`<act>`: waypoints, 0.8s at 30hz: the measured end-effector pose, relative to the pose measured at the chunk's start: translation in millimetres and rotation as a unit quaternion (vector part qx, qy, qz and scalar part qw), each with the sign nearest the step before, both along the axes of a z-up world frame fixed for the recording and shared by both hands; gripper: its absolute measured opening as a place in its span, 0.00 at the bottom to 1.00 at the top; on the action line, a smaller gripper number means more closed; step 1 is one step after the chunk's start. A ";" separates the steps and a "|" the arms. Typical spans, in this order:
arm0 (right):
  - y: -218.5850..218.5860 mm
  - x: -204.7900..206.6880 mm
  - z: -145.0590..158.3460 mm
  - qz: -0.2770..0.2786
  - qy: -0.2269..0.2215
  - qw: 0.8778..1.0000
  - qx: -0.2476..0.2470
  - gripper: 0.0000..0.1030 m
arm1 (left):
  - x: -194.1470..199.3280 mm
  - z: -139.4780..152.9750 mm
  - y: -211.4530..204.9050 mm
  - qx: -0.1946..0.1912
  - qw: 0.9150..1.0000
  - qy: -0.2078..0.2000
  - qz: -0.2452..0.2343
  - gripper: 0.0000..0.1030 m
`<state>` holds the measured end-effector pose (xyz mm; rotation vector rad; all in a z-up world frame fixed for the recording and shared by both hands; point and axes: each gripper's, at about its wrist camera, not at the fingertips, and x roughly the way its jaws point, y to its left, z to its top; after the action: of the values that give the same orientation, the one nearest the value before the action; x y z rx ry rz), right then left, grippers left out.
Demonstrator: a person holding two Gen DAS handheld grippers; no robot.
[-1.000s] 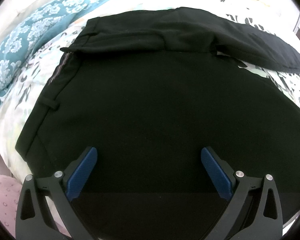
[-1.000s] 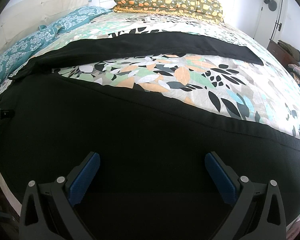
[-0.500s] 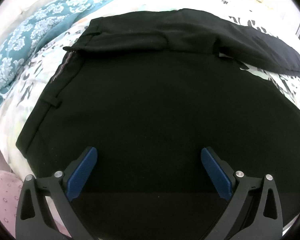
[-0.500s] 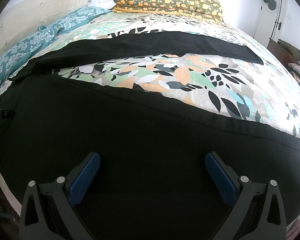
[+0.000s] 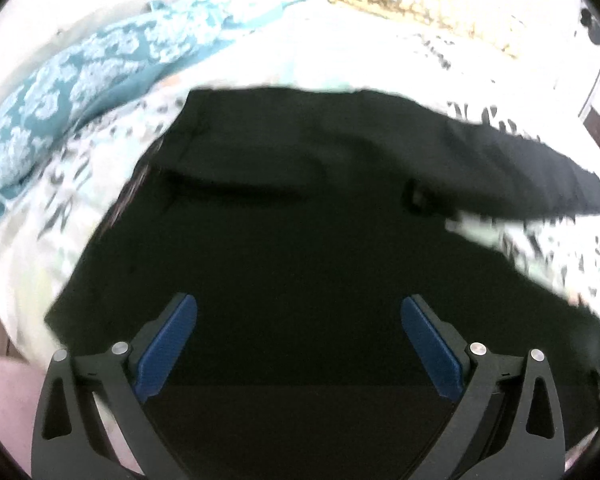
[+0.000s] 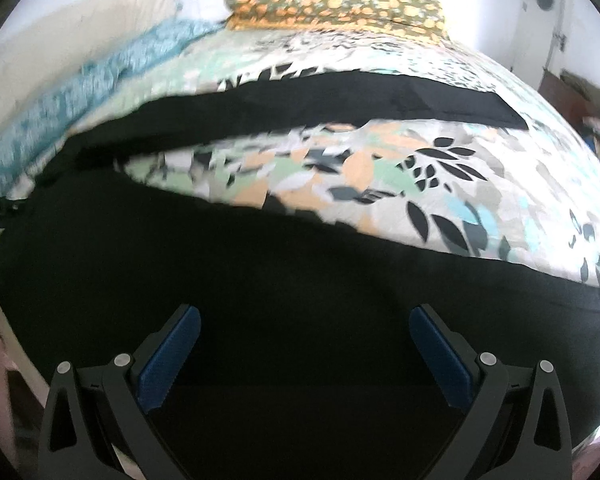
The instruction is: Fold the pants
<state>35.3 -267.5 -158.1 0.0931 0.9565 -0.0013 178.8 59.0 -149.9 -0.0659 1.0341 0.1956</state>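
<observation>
Black pants (image 5: 300, 216) lie spread on a leaf-print bedspread (image 6: 380, 172). The left wrist view shows the waist end, with the waistband at the left and the far leg (image 5: 520, 168) running off to the right. In the right wrist view the near leg (image 6: 300, 280) fills the foreground and the far leg (image 6: 340, 96) lies as a separate band across the bed. My left gripper (image 5: 299, 312) is open above the seat of the pants. My right gripper (image 6: 304, 322) is open over the near leg. Neither holds any cloth. Both views are motion-blurred.
A teal patterned pillow (image 5: 72, 92) lies at the left of the bed and an orange-dotted pillow (image 6: 336, 4) at the far end. A pale headboard cushion (image 6: 60, 60) runs along the left. The bed's near left edge (image 5: 12, 288) drops off. Dark furniture (image 6: 572, 92) stands at the right.
Both views have gone blurry as the grippers move. The left camera has pulled back and tilted up, showing more bed beyond the pants. The right view has shifted slightly. Both stay open.
</observation>
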 end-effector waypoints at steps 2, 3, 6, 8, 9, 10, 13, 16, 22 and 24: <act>-9.8 1.7 4.1 -0.016 0.000 1.000 0.006 1.00 | 27.5 1.5 0.1 0.006 1.000 0.008 0.002 0.99; -17.2 3.2 7.7 -0.026 -0.003 1.000 0.008 1.00 | 37.5 3.7 1.6 0.007 1.000 0.002 0.006 0.99; -41.4 13.5 18.8 -0.044 -0.005 0.999 0.016 1.00 | 71.9 9.2 10.4 0.010 0.999 -0.019 0.030 0.99; -70.2 27.3 33.0 -0.060 -0.019 0.998 0.025 1.00 | 96.2 1.5 19.4 -0.004 0.999 -0.015 0.047 1.00; -82.6 33.8 38.7 -0.068 -0.026 0.997 0.026 1.00 | 110.2 -11.8 25.8 -0.011 0.998 -0.003 0.057 1.00; -103.1 43.9 47.2 -0.081 -0.036 0.996 0.027 1.00 | 117.6 -24.8 29.8 -0.011 0.998 0.010 0.064 1.00; -167.7 82.3 65.7 -0.120 -0.051 0.991 0.024 1.00 | 115.0 -60.0 29.8 0.037 0.998 -0.023 0.049 1.00; -232.4 137.4 70.6 -0.147 -0.036 0.989 0.005 1.00 | 107.0 -61.5 22.7 0.060 0.996 -0.050 0.048 1.00; -333.2 271.7 46.2 -0.184 0.041 0.982 -0.021 1.00 | 105.9 -65.3 22.7 0.060 0.995 -0.060 0.048 1.00; -355.6 311.3 38.9 -0.199 0.063 0.978 -0.010 0.99 | 107.6 -67.0 22.6 0.067 0.995 -0.059 0.049 1.00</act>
<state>346.6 -623.1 -119.2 0.2683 1.0505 -0.3909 286.4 81.6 -216.9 -0.0057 0.8982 0.3454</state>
